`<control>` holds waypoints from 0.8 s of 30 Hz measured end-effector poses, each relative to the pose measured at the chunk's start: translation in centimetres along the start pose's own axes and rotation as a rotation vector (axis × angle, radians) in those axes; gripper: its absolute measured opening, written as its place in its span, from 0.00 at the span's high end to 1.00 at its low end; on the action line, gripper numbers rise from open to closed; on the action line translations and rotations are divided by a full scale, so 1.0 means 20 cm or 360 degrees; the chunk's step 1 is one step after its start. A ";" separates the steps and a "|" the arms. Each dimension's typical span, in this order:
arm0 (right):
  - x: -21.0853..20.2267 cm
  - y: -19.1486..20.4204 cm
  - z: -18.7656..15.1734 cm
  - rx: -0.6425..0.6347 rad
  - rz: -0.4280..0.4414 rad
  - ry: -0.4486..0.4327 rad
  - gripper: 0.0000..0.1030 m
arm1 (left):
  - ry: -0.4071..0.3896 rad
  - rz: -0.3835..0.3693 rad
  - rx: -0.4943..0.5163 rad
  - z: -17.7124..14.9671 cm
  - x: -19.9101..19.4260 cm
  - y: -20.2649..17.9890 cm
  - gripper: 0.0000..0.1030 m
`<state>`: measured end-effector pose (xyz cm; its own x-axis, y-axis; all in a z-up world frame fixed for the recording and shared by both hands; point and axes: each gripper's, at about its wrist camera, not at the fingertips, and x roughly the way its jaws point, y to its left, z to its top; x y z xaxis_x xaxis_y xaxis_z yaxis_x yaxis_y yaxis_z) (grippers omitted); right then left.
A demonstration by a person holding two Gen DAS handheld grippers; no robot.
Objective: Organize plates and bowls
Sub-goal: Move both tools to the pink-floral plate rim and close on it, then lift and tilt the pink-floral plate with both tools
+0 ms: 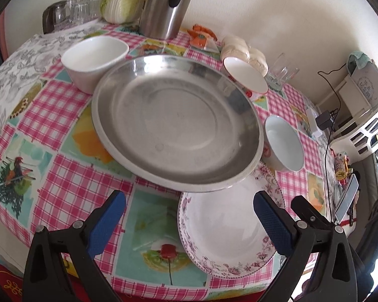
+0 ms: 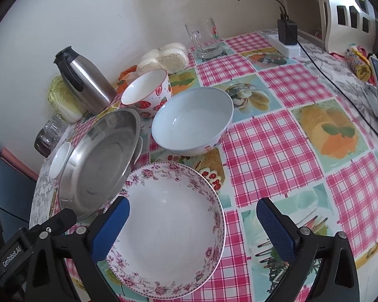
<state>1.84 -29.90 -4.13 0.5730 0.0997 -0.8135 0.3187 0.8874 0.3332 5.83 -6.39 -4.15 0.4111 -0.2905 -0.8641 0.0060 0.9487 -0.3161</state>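
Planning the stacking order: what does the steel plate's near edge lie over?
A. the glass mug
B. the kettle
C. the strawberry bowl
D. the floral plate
D: the steel plate overlaps the far rim of the floral plate; both views show this.

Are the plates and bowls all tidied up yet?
Not yet. Nothing looks stacked: the steel plate, flowered plate and three bowls sit spread over the table. In hand: nothing, as the left claw and right claw are open. All sorting remains.

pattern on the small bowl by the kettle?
Red strawberries on white, on the small bowl; clearest in the right wrist view.
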 end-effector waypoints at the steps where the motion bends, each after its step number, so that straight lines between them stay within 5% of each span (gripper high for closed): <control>1: 0.02 -0.01 0.00 0.0011 -0.0010 0.0025 0.09 | 0.0021 -0.0003 -0.0001 0.00 0.01 0.00 0.02; 6: 0.12 -0.04 -0.03 0.0038 -0.0023 0.0130 0.28 | 0.0132 0.0011 0.0009 -0.03 0.09 -0.01 0.05; 11: 0.16 -0.07 -0.04 0.0071 -0.0027 0.0184 0.36 | 0.0228 0.0010 0.0022 -0.05 0.17 -0.03 0.06; 24: 0.24 -0.12 -0.04 0.0130 0.0006 0.0259 0.82 | 0.0329 -0.0057 -0.0127 -0.05 0.30 0.01 0.61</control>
<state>3.26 -31.19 -9.25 0.4466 0.1805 -0.8763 0.3805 0.8481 0.3686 7.37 -8.03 -9.79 0.2159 -0.3508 -0.9112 -0.0581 0.9270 -0.3706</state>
